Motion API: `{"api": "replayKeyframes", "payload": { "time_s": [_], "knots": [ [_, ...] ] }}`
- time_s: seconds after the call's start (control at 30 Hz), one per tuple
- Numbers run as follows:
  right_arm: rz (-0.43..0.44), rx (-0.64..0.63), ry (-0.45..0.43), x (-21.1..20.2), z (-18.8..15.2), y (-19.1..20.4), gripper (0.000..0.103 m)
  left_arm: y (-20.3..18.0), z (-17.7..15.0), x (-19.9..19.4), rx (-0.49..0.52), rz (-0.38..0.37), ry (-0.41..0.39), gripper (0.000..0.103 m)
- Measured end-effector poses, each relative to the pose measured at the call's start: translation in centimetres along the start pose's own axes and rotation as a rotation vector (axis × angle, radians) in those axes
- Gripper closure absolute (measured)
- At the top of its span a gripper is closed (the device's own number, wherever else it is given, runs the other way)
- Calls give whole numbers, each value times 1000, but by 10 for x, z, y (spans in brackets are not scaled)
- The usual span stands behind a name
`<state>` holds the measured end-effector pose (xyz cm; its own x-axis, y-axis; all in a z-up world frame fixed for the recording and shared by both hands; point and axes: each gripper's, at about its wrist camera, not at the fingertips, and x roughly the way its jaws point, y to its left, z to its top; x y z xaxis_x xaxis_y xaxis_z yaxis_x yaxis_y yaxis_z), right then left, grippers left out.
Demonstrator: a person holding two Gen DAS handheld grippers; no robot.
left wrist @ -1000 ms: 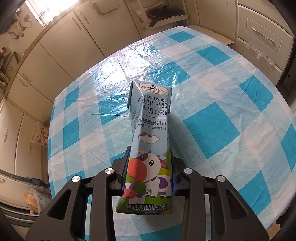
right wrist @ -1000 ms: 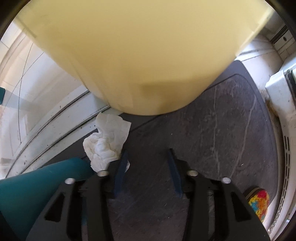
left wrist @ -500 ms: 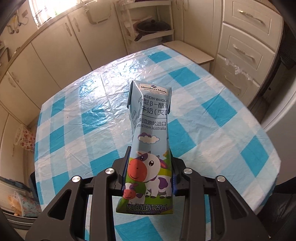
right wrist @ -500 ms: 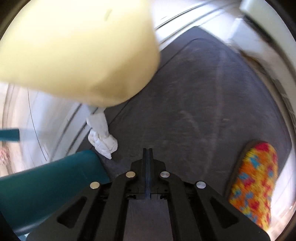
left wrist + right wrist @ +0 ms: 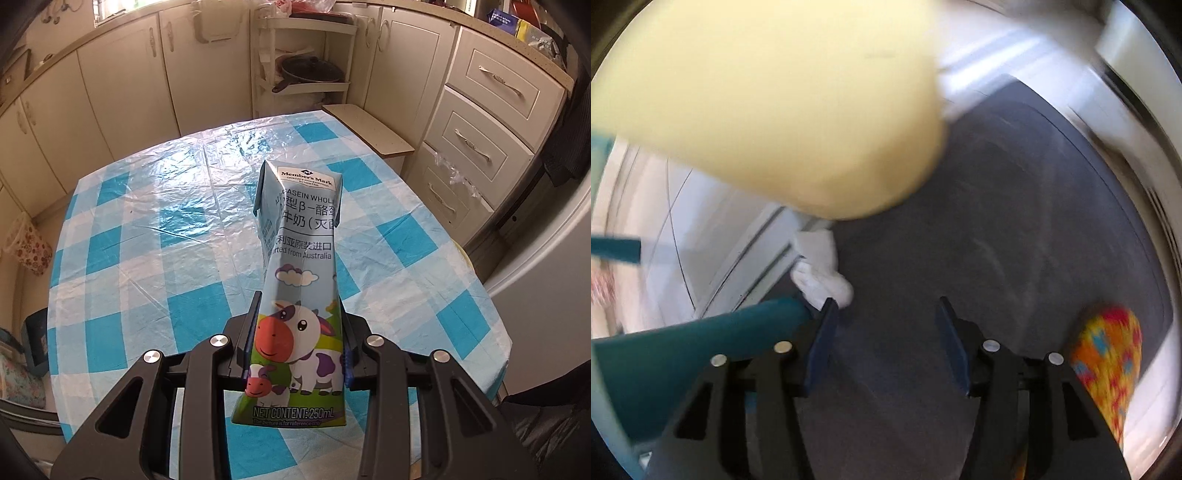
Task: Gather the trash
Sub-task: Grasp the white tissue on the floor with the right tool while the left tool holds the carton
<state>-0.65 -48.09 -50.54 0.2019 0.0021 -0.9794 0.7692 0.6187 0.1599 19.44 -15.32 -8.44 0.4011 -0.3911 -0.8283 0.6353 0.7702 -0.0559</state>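
Milk carton (image 5: pixel 297 295) clamped in left gripper (image 5: pixel 297 339), lifted off table (image 5: pixel 147 229) for binning. Right gripper (image 5: pixel 884 332) jaws just opened, empty; tissue (image 5: pixel 822 273) on floor beside them, next pickup.

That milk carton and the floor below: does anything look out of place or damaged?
Yes. The milk carton is pinched inward at its middle, above where the left gripper clamps it. A crumpled white tissue lies on the dark floor mat, outside the right gripper, whose open jaws hold nothing.
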Motion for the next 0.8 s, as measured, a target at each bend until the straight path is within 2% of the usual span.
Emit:
{"api": "replayKeyframes", "payload": {
  "time_s": [0.13,0.3,0.37,0.43,0.47,0.53,0.57,0.6,0.67,0.8],
  "knots": [
    [-13,-20,-5,22,15,17,50,2,8,12,0,-11,22,71],
    [-61,15,1,50,17,14,49,-4,14,19,14,-29,32,71],
    [-98,-19,-49,49,19,18,47,-5,14,22,19,-33,38,71],
    [-137,-55,-63,51,21,23,47,-6,13,24,24,-31,44,71],
    [-162,-69,-63,50,21,25,53,-6,13,25,25,-31,47,71],
    [-154,-85,-58,52,23,31,70,-7,13,26,30,-33,50,71],
    [-144,-91,-46,50,23,31,90,-8,13,26,34,-32,48,71],
    [-126,-92,-21,49,23,31,101,-8,14,25,37,-33,45,71],
    [-90,-51,18,44,20,23,101,-10,15,21,39,-45,35,71],
    [-36,123,9,11,11,-12,102,-21,18,10,47,-87,2,71]
  ]
}}
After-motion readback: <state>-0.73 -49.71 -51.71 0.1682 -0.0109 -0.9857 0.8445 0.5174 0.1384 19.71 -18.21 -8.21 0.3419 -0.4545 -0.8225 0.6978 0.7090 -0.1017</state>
